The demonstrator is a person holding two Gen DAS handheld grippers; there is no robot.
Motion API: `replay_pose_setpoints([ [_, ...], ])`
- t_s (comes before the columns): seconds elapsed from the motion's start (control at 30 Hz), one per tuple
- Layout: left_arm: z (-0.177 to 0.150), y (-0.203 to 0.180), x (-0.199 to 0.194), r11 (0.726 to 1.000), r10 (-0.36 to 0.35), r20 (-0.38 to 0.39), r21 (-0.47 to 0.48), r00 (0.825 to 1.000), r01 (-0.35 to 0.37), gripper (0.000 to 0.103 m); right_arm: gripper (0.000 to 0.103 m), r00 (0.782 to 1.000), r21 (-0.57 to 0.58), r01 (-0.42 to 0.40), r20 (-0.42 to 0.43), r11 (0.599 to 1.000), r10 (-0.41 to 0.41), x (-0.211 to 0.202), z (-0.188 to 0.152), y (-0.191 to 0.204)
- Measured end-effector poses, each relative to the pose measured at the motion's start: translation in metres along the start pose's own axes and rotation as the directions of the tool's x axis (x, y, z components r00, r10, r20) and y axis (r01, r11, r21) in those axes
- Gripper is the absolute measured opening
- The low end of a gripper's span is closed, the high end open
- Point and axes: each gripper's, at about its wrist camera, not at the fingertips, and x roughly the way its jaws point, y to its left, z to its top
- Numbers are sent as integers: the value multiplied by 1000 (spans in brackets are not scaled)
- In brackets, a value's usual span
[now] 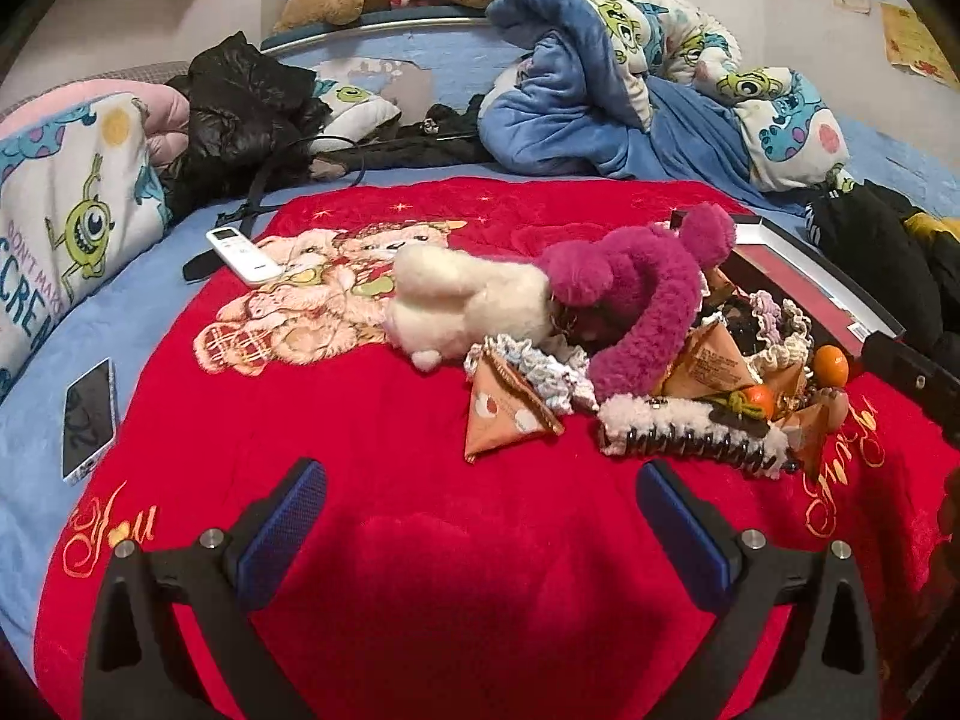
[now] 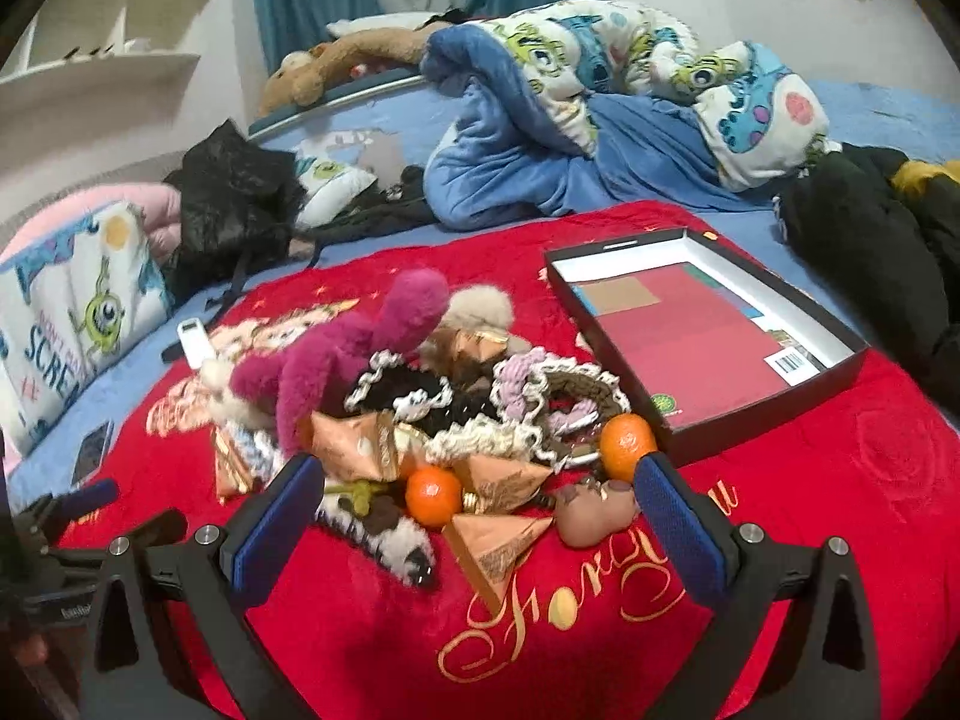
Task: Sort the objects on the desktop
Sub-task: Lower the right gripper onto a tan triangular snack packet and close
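A heap of small objects lies on a red blanket [image 1: 372,420]: a white plush [image 1: 468,300], a magenta plush [image 1: 636,294], copper triangular packets [image 1: 504,414], crocheted scrunchies [image 2: 540,396], a fuzzy hair claw [image 1: 690,432] and two tangerines [image 2: 433,495] [image 2: 627,447]. An open black box [image 2: 708,336] with a red base sits to the right of the heap. My left gripper [image 1: 480,516] is open and empty, short of the heap. My right gripper [image 2: 474,510] is open, its fingers either side of the heap's near edge, around a tangerine and a packet [image 2: 498,546].
A white remote [image 1: 243,255] and a phone [image 1: 89,420] lie at the left. Pillows [image 1: 66,228], a black jacket [image 1: 240,108] and a bundled blue quilt [image 1: 630,96] lie at the back. Dark clothes [image 2: 870,252] lie at the right. The left gripper's tip [image 2: 90,498] shows in the right view.
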Motion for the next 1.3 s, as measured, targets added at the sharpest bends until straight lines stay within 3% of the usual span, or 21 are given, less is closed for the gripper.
replay_pose_setpoints([
  [0.1, 13, 6, 10, 998, -38, -29, -53, 999, 37, 103, 103, 999, 20, 29, -29, 999, -29, 12, 3, -6],
  [0.2, 28, 13, 18, 994, -32, -26, -103, 999, 30, 103, 103, 998, 15, 41, -44, 999, -40, 23, 5, -9],
  [0.4, 51, 7, 43, 998, -45, -38, -34, 998, 44, 103, 103, 998, 28, -10, -69, 1000, 11, 33, 9, -10],
  [0.6, 48, -7, 65, 995, -75, -53, 58, 996, 78, 103, 103, 990, -20, 57, -125, 998, -59, 38, -2, -14],
  [0.77, 37, -16, 75, 983, -15, -40, 182, 999, 22, 103, 103, 977, -23, 73, -202, 997, -76, 47, -15, -22],
  [1.0, 34, -4, 84, 991, 3, -68, 137, 998, 7, 103, 103, 968, 7, 70, -242, 997, -67, 53, -21, -23],
  [1.2, 29, 0, 101, 993, 0, -124, 120, 992, 15, 103, 103, 964, -43, 45, -259, 998, -55, 58, -26, -12],
  [1.3, 28, 4, 107, 995, -11, -145, 98, 989, 25, 103, 98, 964, -37, 39, -263, 999, -47, 61, -28, -10],
])
